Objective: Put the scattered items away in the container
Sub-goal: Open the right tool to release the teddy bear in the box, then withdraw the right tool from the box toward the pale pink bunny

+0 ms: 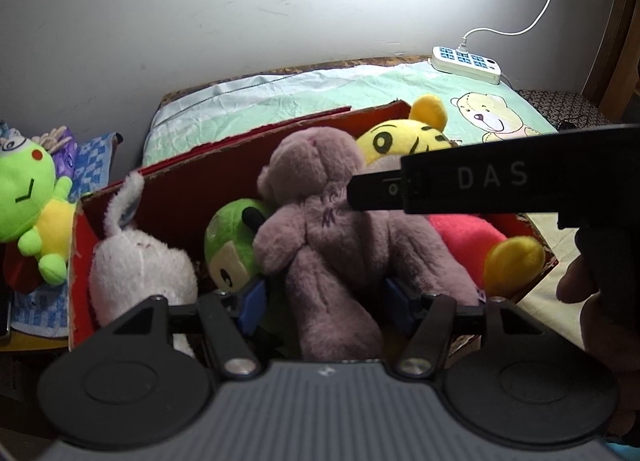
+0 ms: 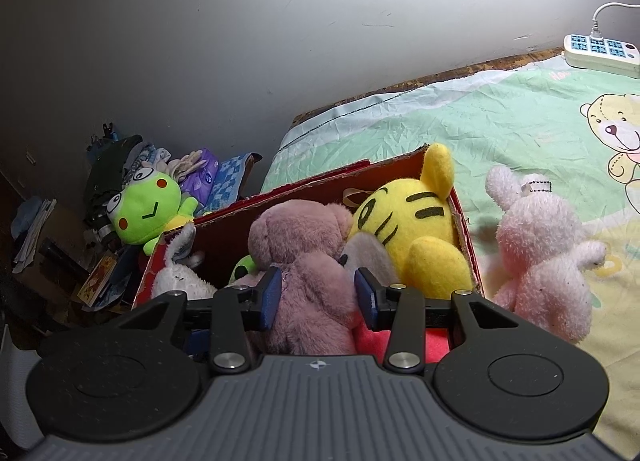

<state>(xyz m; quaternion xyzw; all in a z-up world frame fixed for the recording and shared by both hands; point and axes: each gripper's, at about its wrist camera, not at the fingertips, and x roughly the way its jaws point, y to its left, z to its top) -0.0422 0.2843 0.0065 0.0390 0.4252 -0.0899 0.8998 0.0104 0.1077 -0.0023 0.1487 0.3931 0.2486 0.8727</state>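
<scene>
A red cardboard box (image 1: 192, 181) (image 2: 304, 189) on the bed holds a mauve plush bear (image 1: 332, 221) (image 2: 304, 261), a yellow tiger plush (image 1: 404, 137) (image 2: 416, 229), a white rabbit plush (image 1: 136, 265) (image 2: 176, 273) and a green plush (image 1: 232, 245). My left gripper (image 1: 326, 297) stands open, its blue pads on either side of the bear's lower body. My right gripper (image 2: 318, 297) is also open around the bear, and its black body (image 1: 480, 185) crosses the left wrist view. A pink rabbit plush (image 2: 544, 249) lies on the sheet right of the box.
A green frog plush (image 1: 32, 197) (image 2: 148, 209) sits on cluttered things left of the bed. A white power strip (image 1: 466, 63) (image 2: 600, 53) lies at the bed's far edge by the wall. The sheet (image 2: 500, 125) has a bear print.
</scene>
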